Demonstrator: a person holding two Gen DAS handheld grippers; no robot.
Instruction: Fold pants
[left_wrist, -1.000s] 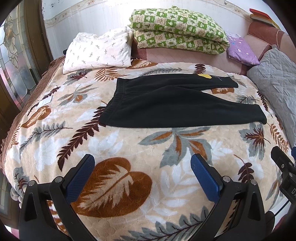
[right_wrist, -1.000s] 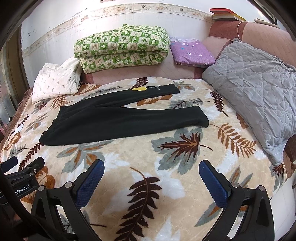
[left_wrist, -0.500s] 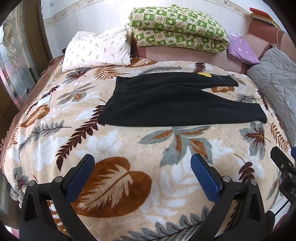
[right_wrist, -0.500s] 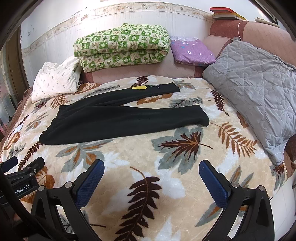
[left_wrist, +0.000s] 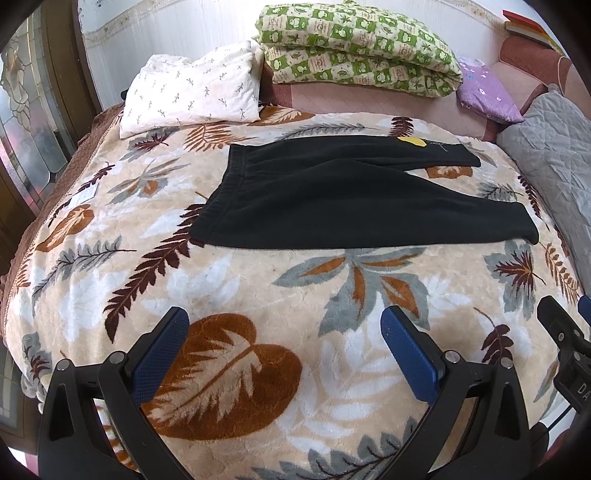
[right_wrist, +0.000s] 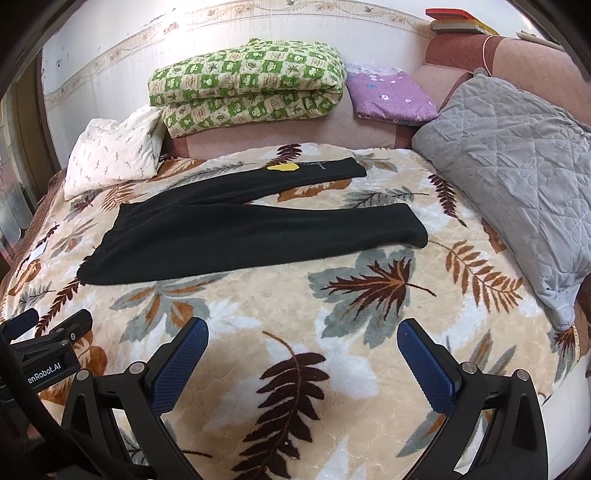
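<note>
Black pants (left_wrist: 332, 195) (right_wrist: 236, 232) lie spread flat on the leaf-patterned blanket (left_wrist: 258, 295) (right_wrist: 332, 295), waistband to the left, both legs running right and splayed apart. A yellow patch (left_wrist: 412, 141) (right_wrist: 282, 167) marks the far leg. My left gripper (left_wrist: 284, 325) hovers open over the blanket, well short of the pants' near edge, with nothing between its blue pads. My right gripper (right_wrist: 303, 332) is open too, near the front of the bed and below the near leg's cuff (right_wrist: 413, 229). The other gripper's body shows at each view's edge.
A white pillow (left_wrist: 192, 92) (right_wrist: 114, 155), a folded green checked quilt (left_wrist: 358, 48) (right_wrist: 247, 88) and a purple pillow (right_wrist: 391, 96) sit at the bed's far side. A grey quilted cushion (right_wrist: 517, 177) leans at the right. A glass-paned door (left_wrist: 26, 110) stands to the left.
Both views have tilted up slightly and eased toward the pants. The pants have not moved and both grippers stay open.
</note>
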